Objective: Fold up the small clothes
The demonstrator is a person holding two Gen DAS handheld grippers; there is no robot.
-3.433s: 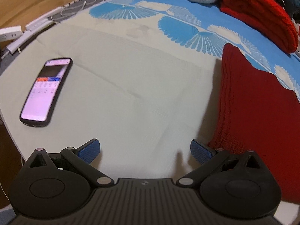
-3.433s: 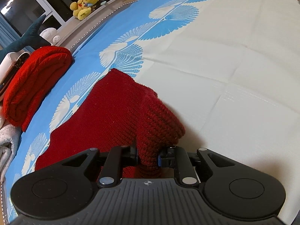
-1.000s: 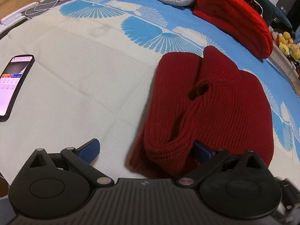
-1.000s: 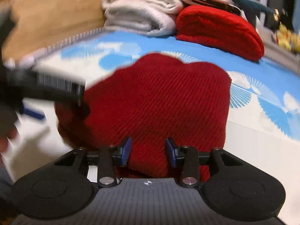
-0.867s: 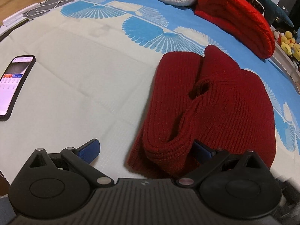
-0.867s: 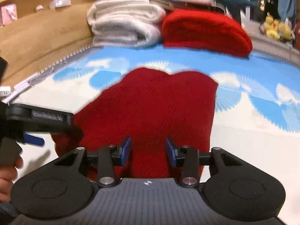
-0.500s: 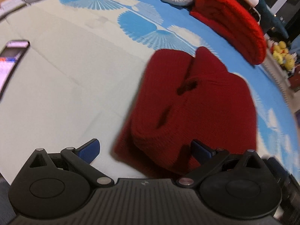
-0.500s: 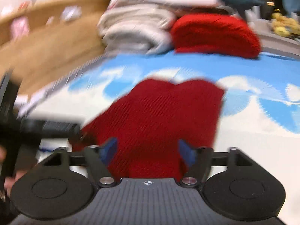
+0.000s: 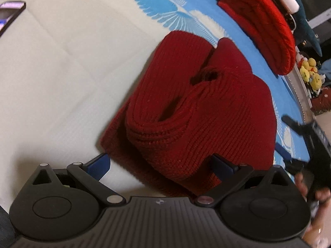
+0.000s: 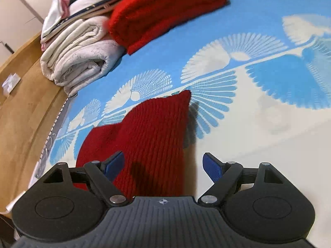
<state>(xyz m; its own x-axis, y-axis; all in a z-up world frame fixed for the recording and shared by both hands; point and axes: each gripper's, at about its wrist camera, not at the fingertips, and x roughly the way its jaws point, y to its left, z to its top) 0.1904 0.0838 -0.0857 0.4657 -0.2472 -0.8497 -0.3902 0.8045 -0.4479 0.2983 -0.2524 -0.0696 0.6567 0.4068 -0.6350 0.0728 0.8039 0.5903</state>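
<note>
Both grippers, left [image 9: 159, 165] and right [image 10: 163, 163], spread wide, gripping nothing. Dark red knit [image 9: 198, 111] beside bright red roll [image 9: 262, 22] folded loosely; bulky fold risks springing apart unpressed.

Warm, dim indoor light, orange cast on both views. Strong fisheye bending: bed cover [image 10: 258, 124] edges curve hard near frame borders. Right wrist view: bright red folded knit [image 10: 165, 6] behind the dark red sweater [image 10: 153, 136] smeared by motion blur, sweater itself fairly sharp; soft shadow on the cover just right of the sweater, darker patch on its near end. Left wrist view: sweater [image 9: 206, 113] knit sharp, hand [image 9: 314, 196] at the right edge blurred, phone [image 9: 10, 12] screen glowing.
</note>
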